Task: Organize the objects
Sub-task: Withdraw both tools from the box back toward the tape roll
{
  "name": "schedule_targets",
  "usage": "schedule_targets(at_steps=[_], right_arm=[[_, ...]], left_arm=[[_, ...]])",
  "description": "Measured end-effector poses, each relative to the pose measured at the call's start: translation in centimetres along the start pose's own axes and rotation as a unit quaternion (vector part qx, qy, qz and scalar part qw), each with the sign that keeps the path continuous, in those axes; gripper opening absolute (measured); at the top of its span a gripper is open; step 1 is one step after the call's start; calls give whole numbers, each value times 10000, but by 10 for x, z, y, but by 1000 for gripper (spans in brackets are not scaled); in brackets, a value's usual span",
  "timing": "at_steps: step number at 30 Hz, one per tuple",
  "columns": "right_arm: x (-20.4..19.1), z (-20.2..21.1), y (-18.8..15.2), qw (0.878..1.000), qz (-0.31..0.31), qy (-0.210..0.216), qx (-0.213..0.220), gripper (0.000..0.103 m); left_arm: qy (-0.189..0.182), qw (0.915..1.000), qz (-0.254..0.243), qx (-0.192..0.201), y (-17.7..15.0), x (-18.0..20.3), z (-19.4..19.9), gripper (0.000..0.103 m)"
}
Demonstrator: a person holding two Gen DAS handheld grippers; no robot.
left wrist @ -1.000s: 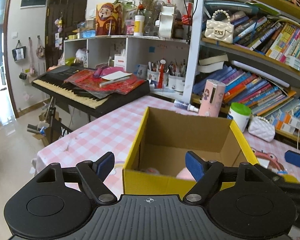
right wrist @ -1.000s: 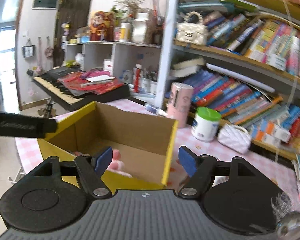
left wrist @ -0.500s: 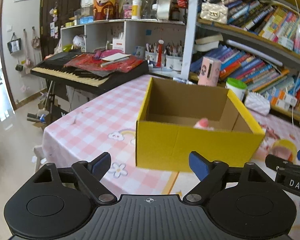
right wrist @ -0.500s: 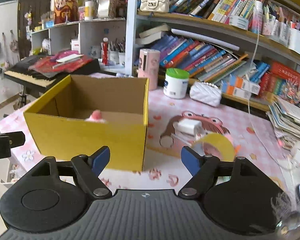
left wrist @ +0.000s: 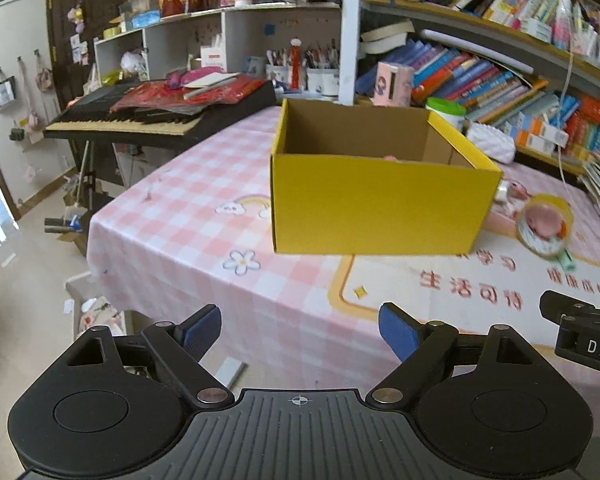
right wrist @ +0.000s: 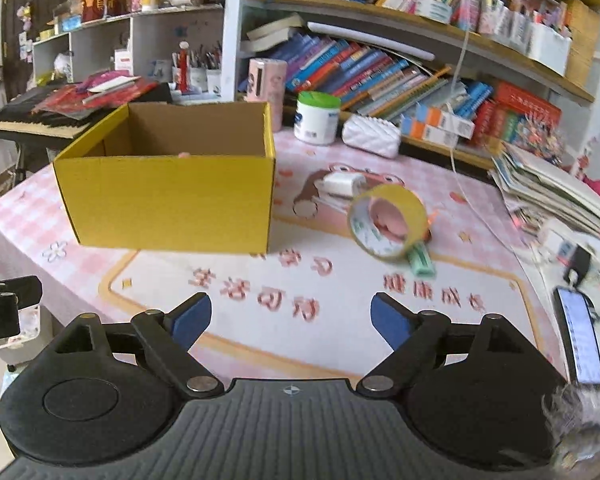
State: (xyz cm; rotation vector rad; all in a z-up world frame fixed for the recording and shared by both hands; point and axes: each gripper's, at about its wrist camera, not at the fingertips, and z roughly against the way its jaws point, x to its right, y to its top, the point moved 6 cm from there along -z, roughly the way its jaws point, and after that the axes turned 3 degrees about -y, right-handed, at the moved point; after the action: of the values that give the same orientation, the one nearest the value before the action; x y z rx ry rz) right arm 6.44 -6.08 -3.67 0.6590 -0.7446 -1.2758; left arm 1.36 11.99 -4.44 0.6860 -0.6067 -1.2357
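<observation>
A yellow cardboard box [left wrist: 380, 204] [right wrist: 168, 200] stands open on the pink checked tablecloth [left wrist: 188, 240]; a bit of a pink thing [right wrist: 184, 155] shows over its near rim. A yellow tape roll [right wrist: 388, 220] [left wrist: 544, 224] stands on edge right of the box, by a green item [right wrist: 420, 260] and a white charger [right wrist: 340, 182]. My left gripper [left wrist: 300, 330] is open and empty, well short of the box at the table's near edge. My right gripper [right wrist: 290, 320] is open and empty over the printed mat, apart from box and tape.
A keyboard piano [left wrist: 140, 120] stands left of the table. Bookshelves [right wrist: 380, 72] line the back, with a white jar [right wrist: 316, 118], a white quilted purse [right wrist: 372, 140] and a pink canister [right wrist: 266, 80] in front. A phone [right wrist: 578, 340] and stacked papers [right wrist: 548, 192] lie at right.
Both grippers have pulled back from the box toward the table's near edge and stayed open. The box now stands farther off, and the tape roll has come into fuller view.
</observation>
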Motion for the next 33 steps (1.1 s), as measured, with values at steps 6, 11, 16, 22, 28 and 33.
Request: schedule_targets(at_steps=[6,11,16,22,28,33], right_arm=[[4,17,-20,9997,-84,-183,-109,88],[17,30,-27,9986,-298,-427,-129,90],[34,34,-33,9960,-559,-667,-187,90],[53,36,-39,9924,-783,-919,-251,90],[69,33,-43,9902,-915,-1003,-342,90],[80,27,-42,9892,-966,-1037,-380,90]], left_arm=[[-187,9997,-134,-32,-11,6,9,88],[-377,9988,-301,-21,-12,16,11,88],[-544,9973,-487,2,-9,28,11,88],[-761,9949,-665,-42,-8,45,6,88],[-917,9927,-772,-106,-7,62,-1,88],[-979,9915,-846,-140,-5,75,-6,88]])
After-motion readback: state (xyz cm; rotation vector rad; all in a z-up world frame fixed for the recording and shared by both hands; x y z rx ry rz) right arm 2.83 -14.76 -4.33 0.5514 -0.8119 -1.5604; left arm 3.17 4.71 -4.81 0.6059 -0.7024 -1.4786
